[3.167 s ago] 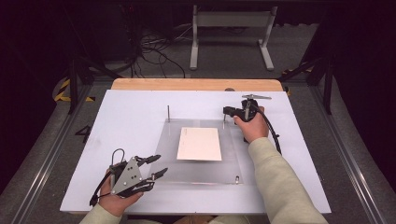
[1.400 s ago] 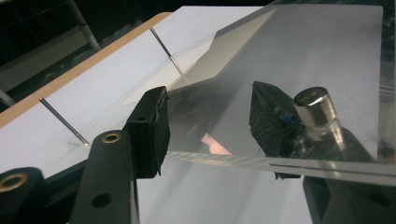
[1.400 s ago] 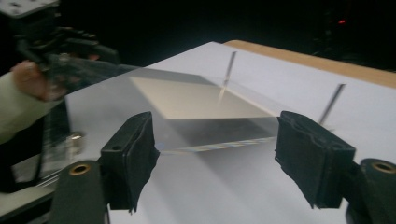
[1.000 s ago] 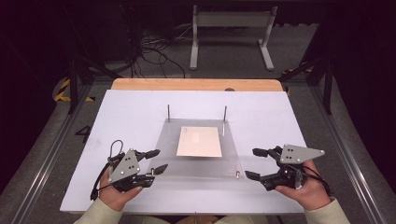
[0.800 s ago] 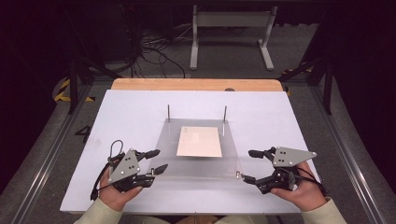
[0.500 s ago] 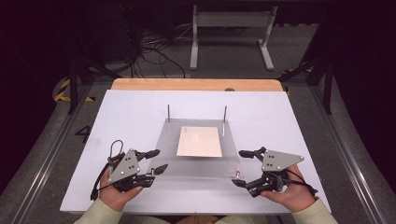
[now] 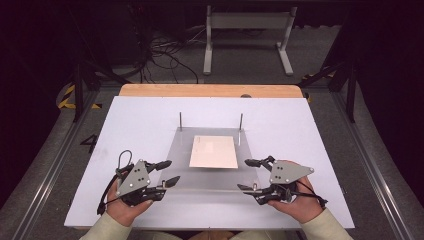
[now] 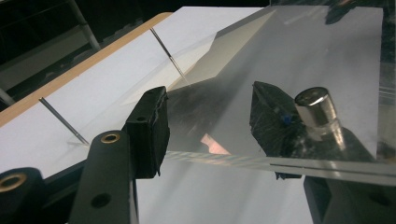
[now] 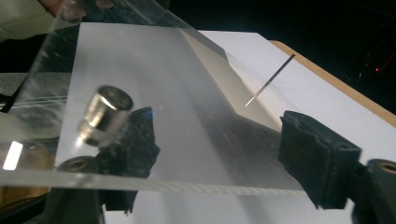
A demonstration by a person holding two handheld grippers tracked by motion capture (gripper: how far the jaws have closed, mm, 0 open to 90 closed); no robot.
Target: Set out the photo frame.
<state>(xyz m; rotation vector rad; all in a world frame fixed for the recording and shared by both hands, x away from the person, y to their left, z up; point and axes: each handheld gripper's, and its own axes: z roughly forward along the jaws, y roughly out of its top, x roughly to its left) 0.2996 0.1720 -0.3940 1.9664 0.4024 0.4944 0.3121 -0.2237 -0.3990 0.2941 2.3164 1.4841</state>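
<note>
A clear plastic plate lies mid-table over a pale card. Two thin metal pins stand at its back corners. My left gripper rests open at the plate's left edge. In the left gripper view its jaws are apart, the plate edge crosses between them and a metal peg stands beside one. My right gripper is at the plate's right edge by a small peg. Its jaws have just been closing, still apart, with the plate edge across the gap and the peg beside one.
The plate sits on a white board with a wooden strip along the far edge. Behind the table are a metal stand and cables on a dark floor. Metal rails run along both sides.
The right hand came back from the far right pin to the front right, then slid left until its jaws reached the plate's right edge. The left gripper has not moved.
</note>
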